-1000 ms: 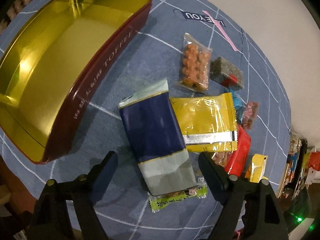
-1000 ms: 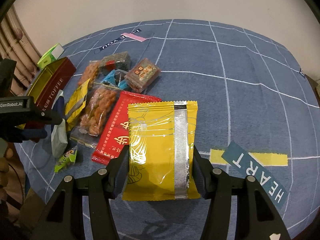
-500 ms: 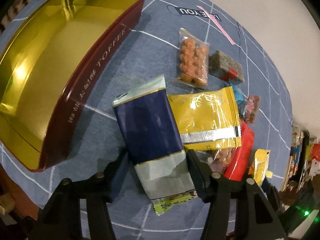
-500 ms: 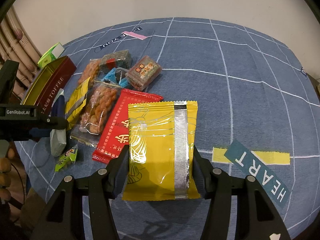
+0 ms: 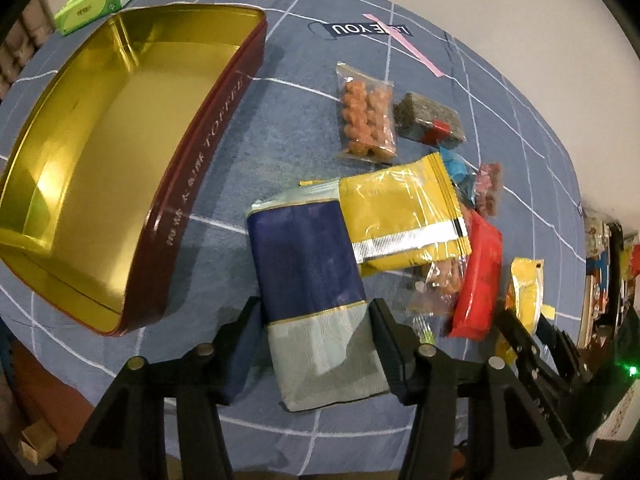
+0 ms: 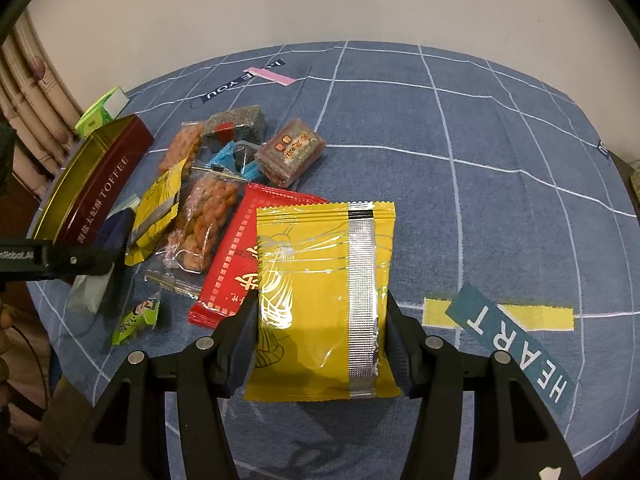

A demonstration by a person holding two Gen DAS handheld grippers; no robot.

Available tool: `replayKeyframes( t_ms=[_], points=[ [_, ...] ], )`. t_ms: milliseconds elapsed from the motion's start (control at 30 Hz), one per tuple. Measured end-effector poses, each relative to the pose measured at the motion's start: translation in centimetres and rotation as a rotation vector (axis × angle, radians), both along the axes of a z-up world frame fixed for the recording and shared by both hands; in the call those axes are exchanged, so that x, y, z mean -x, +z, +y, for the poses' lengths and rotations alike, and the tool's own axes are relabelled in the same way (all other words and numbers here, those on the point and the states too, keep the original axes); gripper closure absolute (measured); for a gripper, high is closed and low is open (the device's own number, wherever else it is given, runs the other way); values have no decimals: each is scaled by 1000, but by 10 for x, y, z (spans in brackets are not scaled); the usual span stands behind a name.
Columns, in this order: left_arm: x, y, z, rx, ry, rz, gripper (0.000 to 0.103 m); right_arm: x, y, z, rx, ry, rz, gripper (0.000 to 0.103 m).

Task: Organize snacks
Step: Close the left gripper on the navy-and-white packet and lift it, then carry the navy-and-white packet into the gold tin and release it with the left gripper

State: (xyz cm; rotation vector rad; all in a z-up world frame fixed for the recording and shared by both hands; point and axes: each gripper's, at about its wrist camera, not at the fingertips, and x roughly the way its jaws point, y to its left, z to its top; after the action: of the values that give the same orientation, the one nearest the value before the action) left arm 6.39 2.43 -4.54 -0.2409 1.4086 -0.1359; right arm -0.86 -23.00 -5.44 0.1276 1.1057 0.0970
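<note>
The surface wears a blue cloth crossed by thin white grid lines; the tin is dark red outside with pale lettering, gold within; one packet is navy with pale grey-green ends and a gold stripe; another packet is yellow with a silver seam band; a flat pack is red with a white dotted border; both grippers are black; a box is green and white.
</note>
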Motion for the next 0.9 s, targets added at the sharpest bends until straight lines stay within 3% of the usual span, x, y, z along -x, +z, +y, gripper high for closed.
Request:
replayKeyframes(
  t_ms=[300,433,600,700,900],
  points=[
    [7,21,-4,-15,-92,-51,48,3,4,0,10,-15,-13,50],
    [8,41,-5,-41,-160,-123,48,6,8,0,18,-32,-24,50],
    [1,59,14,-62,-179,-178,48,9,14,-3,25,-63,-39,50],
    [-4,65,33,-90,-187,-205,48,10,16,-3,36,-76,-45,50],
    [-23,65,70,-219,-201,-261,48,12,20,-3,47,-106,-58,50]
  ],
)
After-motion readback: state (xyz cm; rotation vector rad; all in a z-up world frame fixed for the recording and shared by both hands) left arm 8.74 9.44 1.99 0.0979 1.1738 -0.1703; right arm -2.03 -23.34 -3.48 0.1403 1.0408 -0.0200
